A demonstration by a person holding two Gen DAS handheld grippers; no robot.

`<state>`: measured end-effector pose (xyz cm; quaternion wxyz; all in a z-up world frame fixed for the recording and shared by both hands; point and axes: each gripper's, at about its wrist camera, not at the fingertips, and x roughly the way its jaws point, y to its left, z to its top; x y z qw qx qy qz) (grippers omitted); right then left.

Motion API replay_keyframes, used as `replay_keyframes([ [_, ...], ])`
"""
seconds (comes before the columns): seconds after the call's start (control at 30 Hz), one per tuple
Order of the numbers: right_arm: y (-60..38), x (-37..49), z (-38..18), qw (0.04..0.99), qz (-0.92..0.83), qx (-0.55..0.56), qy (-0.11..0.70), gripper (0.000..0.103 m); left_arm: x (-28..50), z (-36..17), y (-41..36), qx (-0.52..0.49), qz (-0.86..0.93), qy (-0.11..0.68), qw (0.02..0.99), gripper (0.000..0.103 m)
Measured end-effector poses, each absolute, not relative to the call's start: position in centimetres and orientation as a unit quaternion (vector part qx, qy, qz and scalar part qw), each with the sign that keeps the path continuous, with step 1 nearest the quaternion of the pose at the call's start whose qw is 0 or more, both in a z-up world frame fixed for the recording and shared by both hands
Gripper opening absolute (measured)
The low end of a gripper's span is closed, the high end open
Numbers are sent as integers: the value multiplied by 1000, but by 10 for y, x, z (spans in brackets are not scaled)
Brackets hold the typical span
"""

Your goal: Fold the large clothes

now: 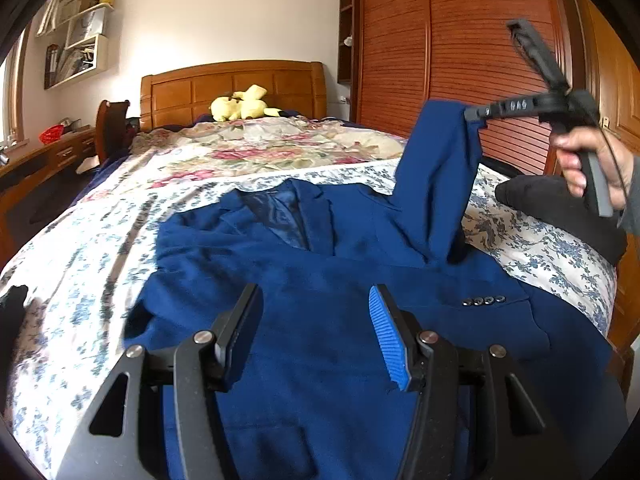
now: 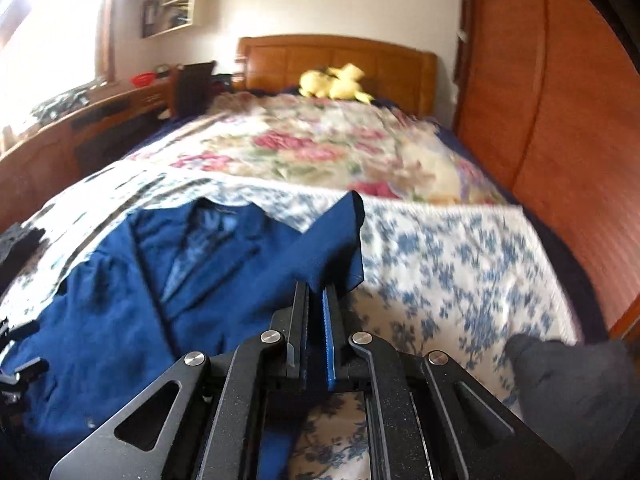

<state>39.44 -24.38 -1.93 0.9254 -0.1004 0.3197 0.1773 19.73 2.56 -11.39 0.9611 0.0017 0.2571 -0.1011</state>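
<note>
One blue blazer (image 1: 320,280) on the bed (image 1: 120,208); right claw (image 2: 316,292) clamps its raised sleeve (image 1: 436,184); left claw (image 1: 316,320) half-open, empty.

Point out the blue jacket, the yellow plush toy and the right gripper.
blue jacket (image 1: 320,292): left wrist view, on its front panel.
yellow plush toy (image 1: 240,109): left wrist view, on its body.
right gripper (image 2: 314,300): right wrist view, between its fingertips.
</note>
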Motion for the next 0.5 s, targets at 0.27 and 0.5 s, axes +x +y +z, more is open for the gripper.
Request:
replay_keyframes([
  [0.27,-188,357,40,930,207,-134,273,3,169,-100,63,-2,-80,242,967,54],
  [0.5,-126,315,87,927,262,-153,221,3,154,-98,92,-9,-57,233,971,54],
])
